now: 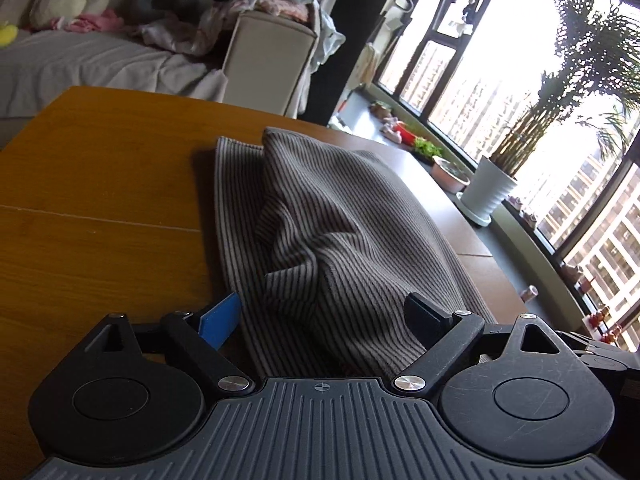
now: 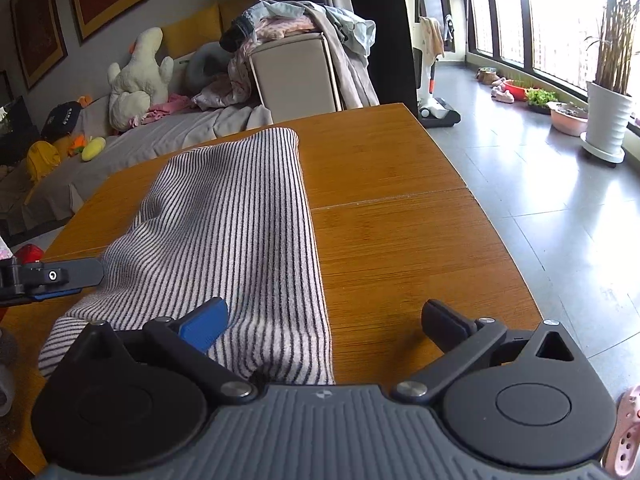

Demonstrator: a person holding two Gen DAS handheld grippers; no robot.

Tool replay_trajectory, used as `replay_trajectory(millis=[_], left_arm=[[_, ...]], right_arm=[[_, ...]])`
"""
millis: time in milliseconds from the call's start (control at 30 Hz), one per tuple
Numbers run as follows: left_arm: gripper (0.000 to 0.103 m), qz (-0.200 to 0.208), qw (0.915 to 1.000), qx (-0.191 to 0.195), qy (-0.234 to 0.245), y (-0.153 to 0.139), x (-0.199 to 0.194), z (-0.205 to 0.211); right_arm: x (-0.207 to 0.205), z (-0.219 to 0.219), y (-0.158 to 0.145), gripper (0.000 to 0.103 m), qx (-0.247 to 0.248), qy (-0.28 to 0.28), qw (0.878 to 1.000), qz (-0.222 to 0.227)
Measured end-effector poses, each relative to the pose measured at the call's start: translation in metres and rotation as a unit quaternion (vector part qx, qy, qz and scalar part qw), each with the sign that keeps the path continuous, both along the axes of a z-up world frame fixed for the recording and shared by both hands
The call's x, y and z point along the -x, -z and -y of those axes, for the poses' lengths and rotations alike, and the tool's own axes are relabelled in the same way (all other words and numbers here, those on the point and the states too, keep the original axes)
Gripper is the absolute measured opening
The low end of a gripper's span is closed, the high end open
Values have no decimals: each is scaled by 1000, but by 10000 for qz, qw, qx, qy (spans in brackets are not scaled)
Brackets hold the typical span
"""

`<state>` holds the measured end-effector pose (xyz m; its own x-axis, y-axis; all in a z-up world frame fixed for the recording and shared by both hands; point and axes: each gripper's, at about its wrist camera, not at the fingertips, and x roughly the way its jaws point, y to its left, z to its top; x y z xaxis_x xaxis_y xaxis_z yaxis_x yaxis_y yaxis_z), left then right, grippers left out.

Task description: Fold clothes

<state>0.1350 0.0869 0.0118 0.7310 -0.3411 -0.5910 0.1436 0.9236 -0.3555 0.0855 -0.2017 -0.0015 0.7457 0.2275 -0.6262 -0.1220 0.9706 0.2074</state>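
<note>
A striped knit garment lies folded and bunched on the wooden table. My left gripper is open, its blue finger and black finger straddling the garment's near end. In the right wrist view the same garment stretches away along the table. My right gripper is open at the garment's near right edge, its blue finger over the cloth and its black finger over bare wood. The left gripper shows at the left, against the cloth's left side.
A sofa with plush toys and a pile of loose clothes stands beyond the table. Potted plants line the window on the right. Grey floor tiles lie past the table's right edge.
</note>
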Motion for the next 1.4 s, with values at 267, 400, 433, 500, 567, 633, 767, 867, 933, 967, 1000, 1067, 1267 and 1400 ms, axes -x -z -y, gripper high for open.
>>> replay_trajectory(millis=[267, 400, 433, 500, 567, 633, 767, 867, 933, 967, 1000, 1067, 1267, 1400], left_arm=[[96, 125, 9994, -321, 52, -10, 23, 11], [97, 231, 9987, -431, 115, -13, 30, 15], [97, 241, 9987, -437, 141, -13, 30, 15], [98, 269, 9983, -477, 187, -14, 32, 15], [98, 293, 9979, -534, 216, -14, 32, 15], [98, 334, 9969, -656, 265, -12, 36, 15], [99, 361, 9938, -988, 372, -5, 46, 15], [100, 307, 9930, -1037, 478, 0, 54, 13], [100, 305, 9920, -1106, 527, 1, 61, 12], [100, 318, 9917, -1131, 530, 1, 64, 11], [100, 327, 9915, -1143, 528, 1, 66, 10], [100, 356, 9918, -1130, 478, -2, 72, 6], [101, 452, 9895, -1337, 310, -8, 83, -9], [101, 430, 9901, -1314, 237, -10, 88, -19]], right_arm=[[31, -22, -6, 103, 986, -279, 9938, 434], [43, -26, -17, 103, 891, -453, 9922, 741], [46, -27, -20, 103, 867, -497, 9916, 818], [51, -29, -26, 103, 819, -583, 9902, 971], [57, -31, -32, 103, 771, -670, 9884, 1124], [63, -33, -38, 103, 722, -756, 9863, 1276], [75, -37, -49, 103, 624, -928, 9811, 1579], [68, -53, -41, 103, 832, -1104, 9787, 1517], [59, -64, -27, 95, 1118, -1307, 9778, 1197], [56, -68, -16, 91, 1255, -1438, 9768, 970], [56, -67, -11, 89, 1202, -1443, 9780, 909], [56, -63, -4, 89, 1046, -1418, 9808, 838], [82, -57, -10, 89, 1923, -2052, 9557, 875], [110, -52, -13, 55, 2305, -2130, 9417, 1210]])
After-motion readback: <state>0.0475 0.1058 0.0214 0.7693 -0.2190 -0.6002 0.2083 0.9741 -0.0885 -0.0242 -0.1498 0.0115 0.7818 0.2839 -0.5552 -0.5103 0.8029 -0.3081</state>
